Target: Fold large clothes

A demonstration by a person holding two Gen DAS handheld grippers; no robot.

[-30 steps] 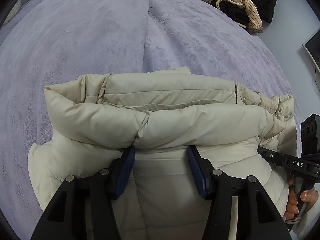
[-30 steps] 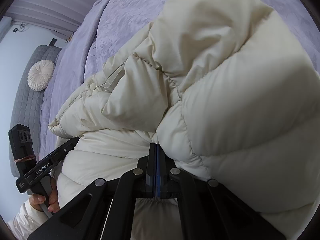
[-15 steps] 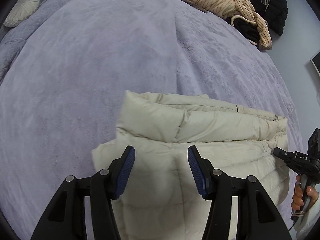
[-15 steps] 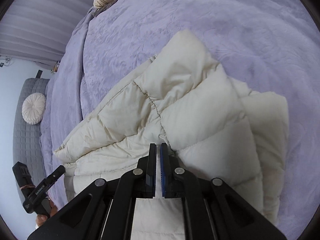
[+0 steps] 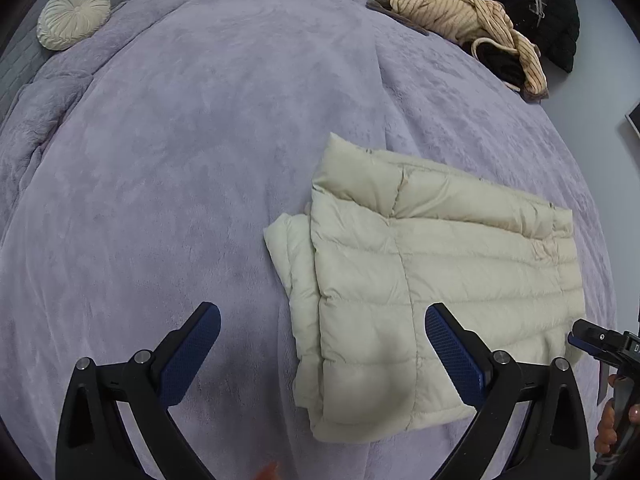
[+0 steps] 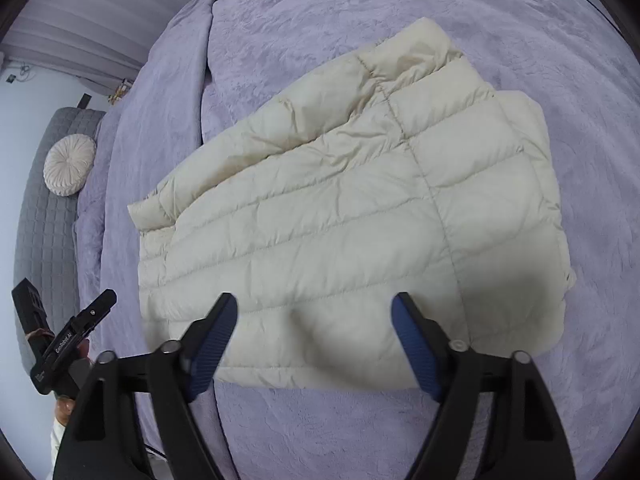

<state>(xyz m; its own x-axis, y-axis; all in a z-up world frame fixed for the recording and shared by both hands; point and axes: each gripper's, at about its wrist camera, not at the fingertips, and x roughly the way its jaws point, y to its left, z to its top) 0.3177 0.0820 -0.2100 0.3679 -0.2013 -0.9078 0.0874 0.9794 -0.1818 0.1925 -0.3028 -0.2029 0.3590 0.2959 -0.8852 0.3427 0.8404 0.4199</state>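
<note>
A: Lying folded on the purple bed (image 5: 200, 160), the cream puffer jacket (image 6: 340, 208); both hand-held grippers spread wide, holding nothing.

B: Only the left hand-held gripper (image 5: 322, 354) view catches the clothes pile (image 5: 472, 28); right hand-held gripper (image 6: 314, 340) doesn't.

Both grippers let go and backed off. The right gripper (image 6: 314, 336) was pinched shut on the puffer jacket (image 6: 340, 216) a second ago, now it's spread wide. The left gripper (image 5: 320, 354) opened wider too. The jacket went from bunched up against the cameras to folded flat on the bed (image 5: 180, 160).
</note>
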